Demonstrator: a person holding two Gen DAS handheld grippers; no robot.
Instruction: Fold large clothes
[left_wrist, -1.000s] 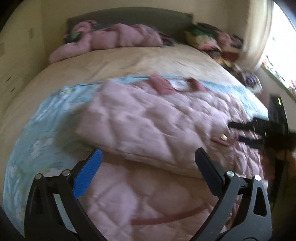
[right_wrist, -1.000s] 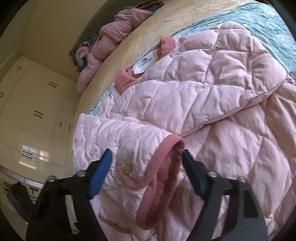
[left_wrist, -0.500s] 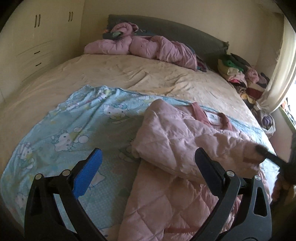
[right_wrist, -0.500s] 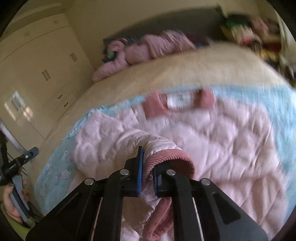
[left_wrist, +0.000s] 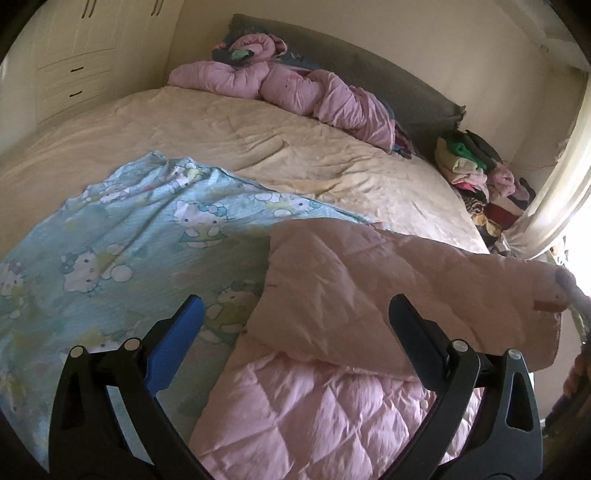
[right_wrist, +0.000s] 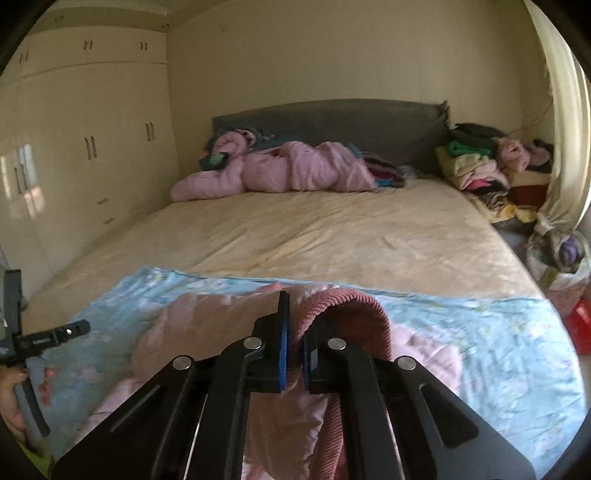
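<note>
A pink quilted jacket (left_wrist: 332, 398) lies on a blue cartoon-print sheet (left_wrist: 122, 236) at the near end of the bed. One sleeve (left_wrist: 406, 266) is lifted and stretched toward the right. My right gripper (right_wrist: 293, 332) is shut on that sleeve's dark pink ribbed cuff (right_wrist: 354, 306) and holds it above the jacket. My left gripper (left_wrist: 295, 317) is open and empty, hovering over the jacket's left edge; it also shows at the far left of the right wrist view (right_wrist: 55, 332).
A cream bed sheet (right_wrist: 314, 236) covers the mattress beyond. A crumpled pink garment (right_wrist: 280, 173) lies by the grey headboard (right_wrist: 332, 118). Piled clothes (right_wrist: 480, 166) sit at the right by the curtain. Cream wardrobes (right_wrist: 74, 147) line the left wall.
My right gripper closed on the sleeve cuff and lifted it, pulling the sleeve to the right. My left gripper stayed open and drew back to the left of the jacket.
</note>
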